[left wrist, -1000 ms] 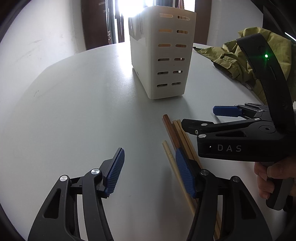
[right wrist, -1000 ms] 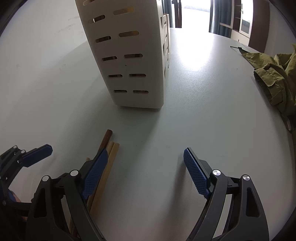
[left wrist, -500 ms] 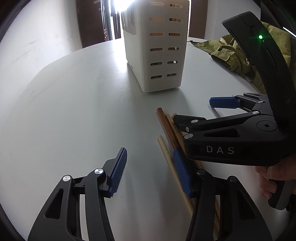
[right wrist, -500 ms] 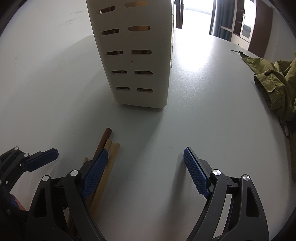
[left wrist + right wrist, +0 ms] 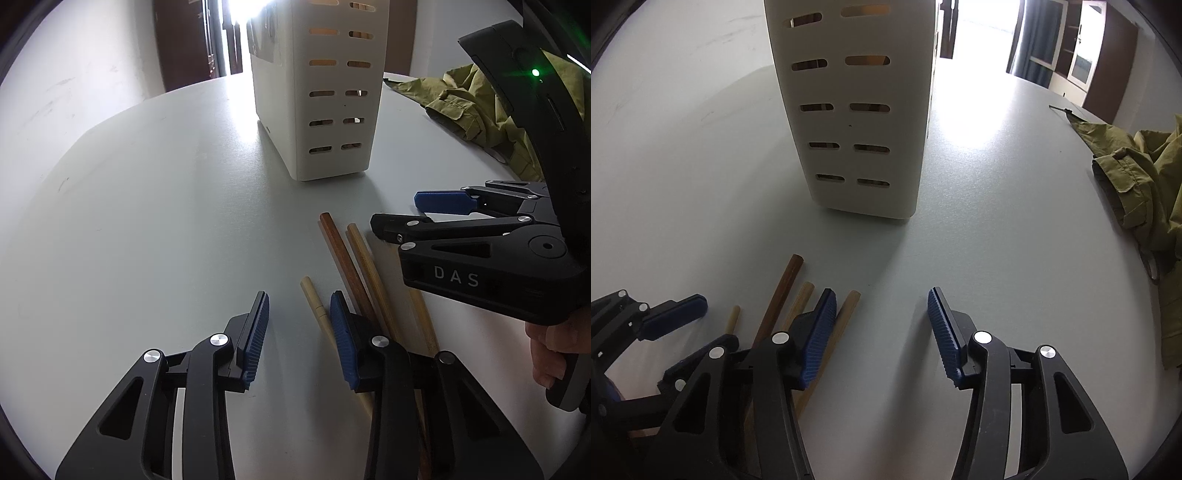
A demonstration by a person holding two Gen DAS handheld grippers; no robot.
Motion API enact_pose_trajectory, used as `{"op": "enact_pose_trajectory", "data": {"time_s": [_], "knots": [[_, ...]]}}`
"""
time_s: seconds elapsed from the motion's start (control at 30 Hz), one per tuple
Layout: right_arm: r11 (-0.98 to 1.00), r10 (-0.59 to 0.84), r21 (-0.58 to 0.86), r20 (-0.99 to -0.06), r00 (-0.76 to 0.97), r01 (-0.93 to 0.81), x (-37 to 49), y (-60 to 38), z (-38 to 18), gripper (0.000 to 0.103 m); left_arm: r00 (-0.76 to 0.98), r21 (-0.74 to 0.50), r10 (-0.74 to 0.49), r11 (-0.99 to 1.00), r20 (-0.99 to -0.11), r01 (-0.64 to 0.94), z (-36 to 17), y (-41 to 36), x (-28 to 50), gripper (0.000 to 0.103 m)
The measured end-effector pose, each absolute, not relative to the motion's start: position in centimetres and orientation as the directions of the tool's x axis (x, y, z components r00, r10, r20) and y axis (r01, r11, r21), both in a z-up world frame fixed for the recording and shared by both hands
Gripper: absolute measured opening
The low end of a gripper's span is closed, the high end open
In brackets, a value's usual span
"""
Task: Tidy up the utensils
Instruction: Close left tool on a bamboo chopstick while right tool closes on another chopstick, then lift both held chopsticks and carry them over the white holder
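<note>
I'm working in what looks like a lived-in home: a pale counter (image 5: 997, 206), an olive jacket (image 5: 1137, 177) dropped on it, dark wooden cabinets (image 5: 1108, 70) and a curtain (image 5: 1034, 44) beside a bright doorway (image 5: 982, 33).

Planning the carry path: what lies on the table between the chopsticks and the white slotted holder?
Nothing: bare table separates the chopsticks from the white slotted holder, clearest in the right wrist view.

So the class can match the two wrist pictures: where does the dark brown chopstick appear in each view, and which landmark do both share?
Left wrist view: the dark brown chopstick lies right of centre, its end toward the holder.
Right wrist view: it lies lower left, among paler chopsticks.
Shared landmark: the white slotted utensil holder, upright beyond the chopsticks.
</note>
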State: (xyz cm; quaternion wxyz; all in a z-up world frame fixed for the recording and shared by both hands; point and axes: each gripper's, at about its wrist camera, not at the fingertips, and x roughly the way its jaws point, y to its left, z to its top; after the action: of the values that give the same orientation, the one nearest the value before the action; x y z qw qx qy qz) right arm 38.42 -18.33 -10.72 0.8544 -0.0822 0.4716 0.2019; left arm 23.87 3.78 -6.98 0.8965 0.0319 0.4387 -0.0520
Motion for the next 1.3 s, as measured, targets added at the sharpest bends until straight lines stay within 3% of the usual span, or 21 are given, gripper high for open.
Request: {"op": "enact_pose_trajectory", "data": {"time_s": [0.27,0.57,0.83,1.3], "knots": [[0.902,0.275,0.056,-0.840,0.469,-0.428,38.1,-18.0,-10.5,0.025,0.596,0.024,-0.041,0.995,-0.802,0.100,-6.9,3.9,24.6,0.021],[0.900,0.290,0.080,-0.843,0.452,-0.428,38.0,-18.1,-10.2,0.009,0.578,0.053,0.007,0.997,-0.816,0.064,-6.9,3.6,25.2,0.006],[0.898,0.334,0.145,-0.839,0.430,-0.415,38.4,-18.7,-10.1,0.007,0.572,0.030,0.001,0.999,-0.821,0.041,-6.5,3.9,25.6,0.005],[0.881,0.407,0.165,-0.743,0.531,-0.445,37.8,-20.0,-4.5,0.007,0.673,-0.012,-0.032,0.999,-0.739,0.034,-0.8,4.0,25.9,0.005]]}}
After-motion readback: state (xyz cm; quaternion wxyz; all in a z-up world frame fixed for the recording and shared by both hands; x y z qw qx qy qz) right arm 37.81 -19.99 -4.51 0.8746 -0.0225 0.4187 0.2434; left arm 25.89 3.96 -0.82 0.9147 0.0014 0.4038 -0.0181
